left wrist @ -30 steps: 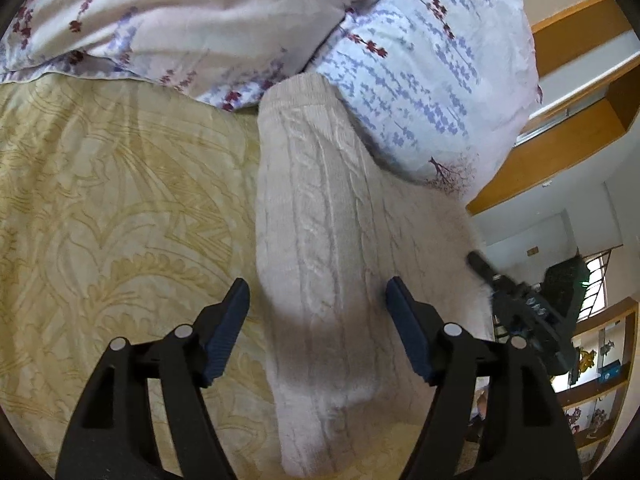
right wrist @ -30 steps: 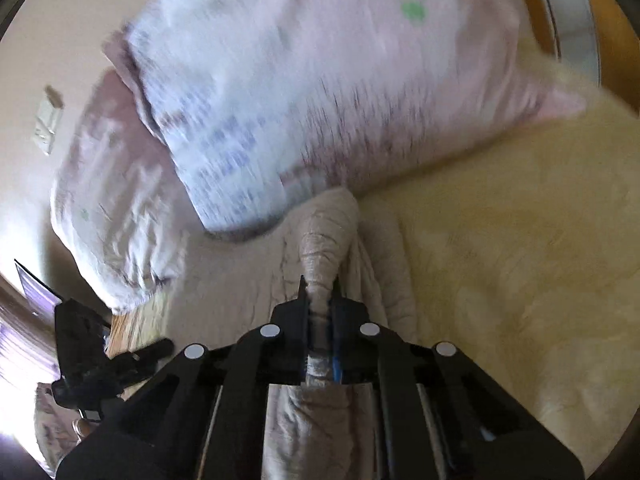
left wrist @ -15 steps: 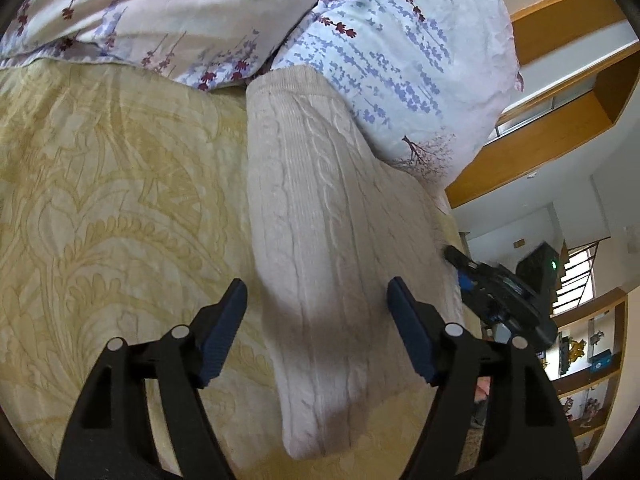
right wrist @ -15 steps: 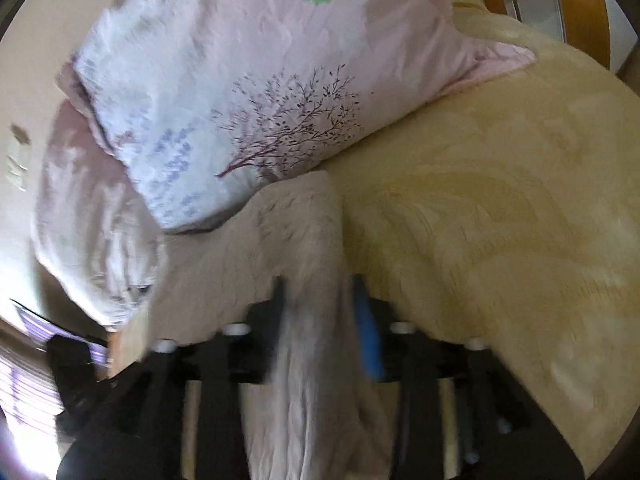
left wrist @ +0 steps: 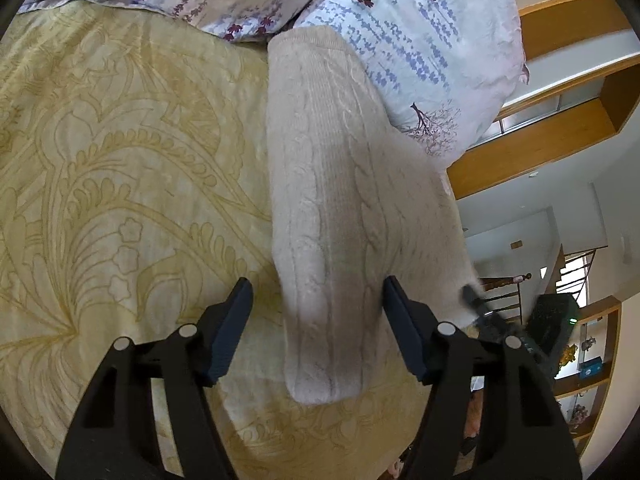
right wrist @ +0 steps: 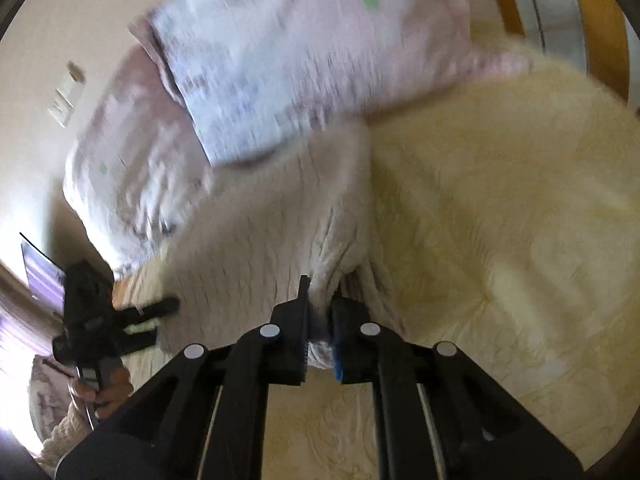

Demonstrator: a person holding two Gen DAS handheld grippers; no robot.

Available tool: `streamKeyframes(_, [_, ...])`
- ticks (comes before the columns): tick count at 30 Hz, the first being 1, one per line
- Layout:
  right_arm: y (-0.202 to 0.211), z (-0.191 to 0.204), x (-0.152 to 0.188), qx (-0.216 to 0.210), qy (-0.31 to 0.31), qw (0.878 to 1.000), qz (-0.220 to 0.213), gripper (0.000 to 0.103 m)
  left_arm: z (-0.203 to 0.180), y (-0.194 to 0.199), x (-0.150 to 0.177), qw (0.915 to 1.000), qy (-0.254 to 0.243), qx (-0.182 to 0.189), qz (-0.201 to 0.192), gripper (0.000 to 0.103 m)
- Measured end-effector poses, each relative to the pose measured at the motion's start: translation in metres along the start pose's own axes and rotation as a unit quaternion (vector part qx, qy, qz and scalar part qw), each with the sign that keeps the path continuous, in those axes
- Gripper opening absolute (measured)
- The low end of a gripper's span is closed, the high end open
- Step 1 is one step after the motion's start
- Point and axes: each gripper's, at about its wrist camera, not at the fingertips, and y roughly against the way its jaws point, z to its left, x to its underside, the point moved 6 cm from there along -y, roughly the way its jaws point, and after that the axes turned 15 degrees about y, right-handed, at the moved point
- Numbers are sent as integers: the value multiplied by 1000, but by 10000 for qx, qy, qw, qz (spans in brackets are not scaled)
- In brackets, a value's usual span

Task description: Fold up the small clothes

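Right gripper is clamped on a bunched fold of the cream cable-knit sweater, which lies on the yellow patterned bedspread against the floral pillows. Left gripper is closing, its jaws straddling the near sleeve end without pressing it. Judged soft, light and limp; best gripped at hem or cuff edges.

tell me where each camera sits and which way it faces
Left wrist: sits on the left claw, looking down and forward over the sweater on the bedspread towards the pillows; its own two fingers straddle the sweater's near end, closing, not yet pressing.
Right wrist: sits on the right claw, angled down at the bed, blurred; its fingers are shut on a pinch of sweater.
Shared: sweater, bedspread, pillows; each view also shows the other claw, and the right one a hand holding it.
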Motion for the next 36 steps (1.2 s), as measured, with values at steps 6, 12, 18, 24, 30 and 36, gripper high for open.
streamKeyframes(6, [-2,-19,2,638,104,9977,215,9,-3,0,-1,9999,-97,-69,-65,66])
streamKeyframes(12, [-23,-35,19,657,-174,9963,533,9,-7,0,-4,9995,-213,-151,-173,67])
streamKeyframes(18, [-22,-36,19,523,-219,9960,693,13,-13,-4,-12,9995,-260,-108,-167,70])
streamKeyframes(24, [-9,-36,-8,-55,-559,9977,370,71,-22,-9,-29,9995,-224,60,-204,73])
streamKeyframes(30, [-52,-49,-30,-631,-1065,9898,711,72,-22,-22,-44,9997,27,219,-86,73])
streamKeyframes(36, [-82,-57,-31,-1004,-1420,9798,986,72,-19,-32,-50,9989,201,411,61,73])
